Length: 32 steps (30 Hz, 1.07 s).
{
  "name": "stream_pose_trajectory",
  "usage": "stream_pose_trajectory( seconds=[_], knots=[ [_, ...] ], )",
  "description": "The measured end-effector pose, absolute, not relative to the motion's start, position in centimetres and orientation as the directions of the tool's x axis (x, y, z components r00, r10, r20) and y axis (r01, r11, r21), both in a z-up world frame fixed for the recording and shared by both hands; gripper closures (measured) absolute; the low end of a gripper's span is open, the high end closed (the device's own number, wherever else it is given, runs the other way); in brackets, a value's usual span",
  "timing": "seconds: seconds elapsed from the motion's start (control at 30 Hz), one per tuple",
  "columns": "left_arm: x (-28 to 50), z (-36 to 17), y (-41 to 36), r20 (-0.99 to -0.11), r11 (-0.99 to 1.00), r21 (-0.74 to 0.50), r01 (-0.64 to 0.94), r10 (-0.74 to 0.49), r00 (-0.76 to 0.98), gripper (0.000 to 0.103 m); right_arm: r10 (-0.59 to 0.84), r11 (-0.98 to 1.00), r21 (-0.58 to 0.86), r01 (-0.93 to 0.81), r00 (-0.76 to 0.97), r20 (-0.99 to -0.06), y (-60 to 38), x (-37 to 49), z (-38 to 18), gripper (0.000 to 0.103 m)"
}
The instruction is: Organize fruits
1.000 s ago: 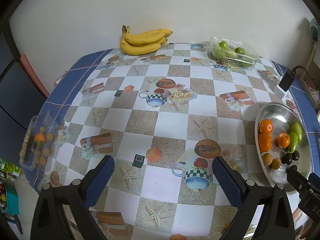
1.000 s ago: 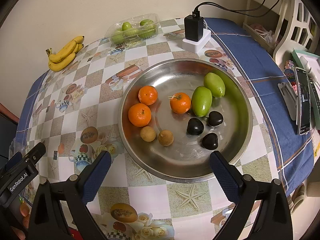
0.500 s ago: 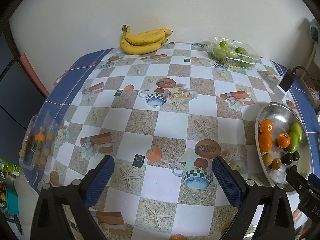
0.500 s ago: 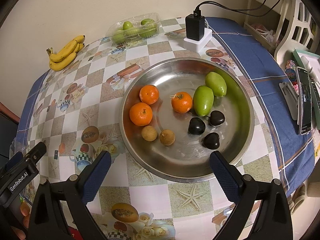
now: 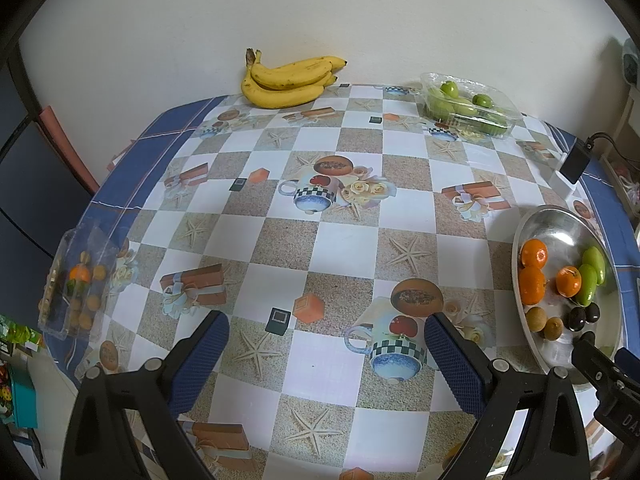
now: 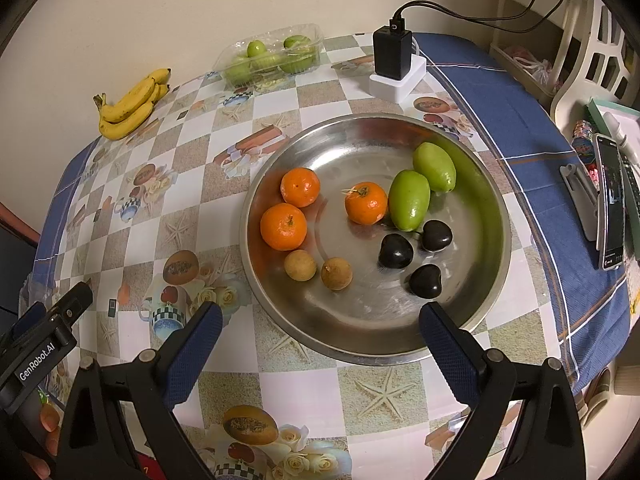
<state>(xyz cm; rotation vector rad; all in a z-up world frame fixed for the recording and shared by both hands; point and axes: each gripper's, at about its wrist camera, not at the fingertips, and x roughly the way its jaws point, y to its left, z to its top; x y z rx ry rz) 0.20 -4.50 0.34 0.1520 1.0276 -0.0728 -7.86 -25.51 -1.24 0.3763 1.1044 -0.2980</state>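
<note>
Only our left view showed the clear box [image 5: 76, 284] at the table edge. Both grippers, left gripper [image 5: 326, 354] and right gripper [image 6: 320, 332], gaped wide, empty, over the checkered tablecloth [image 5: 344, 240]; a wall [image 5: 320, 12] stood behind.

A home dining corner. A table [image 5: 332, 240] stands against a plain wall under a printed oilcloth [image 6: 180, 184] of teacups, starfish and checks. Bananas [image 5: 288, 80] and a metal dish [image 6: 472, 312] of fruit lie on it, beside a plugged-in charger [image 6: 392, 58], a phone [image 6: 610, 204] and a white plastic chair [image 6: 592, 40].
</note>
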Motion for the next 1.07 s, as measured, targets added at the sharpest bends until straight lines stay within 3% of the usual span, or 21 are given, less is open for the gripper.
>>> stream_pose_trajectory(
  seconds=[1.07],
  knots=[
    [0.03,0.53,-4.27,-0.85,0.989,0.079,0.126,0.001,0.527,0.003,-0.043,0.901,0.145,0.408,0.418,-0.907,-25.35,-7.8,-1.43,0.004]
  ],
)
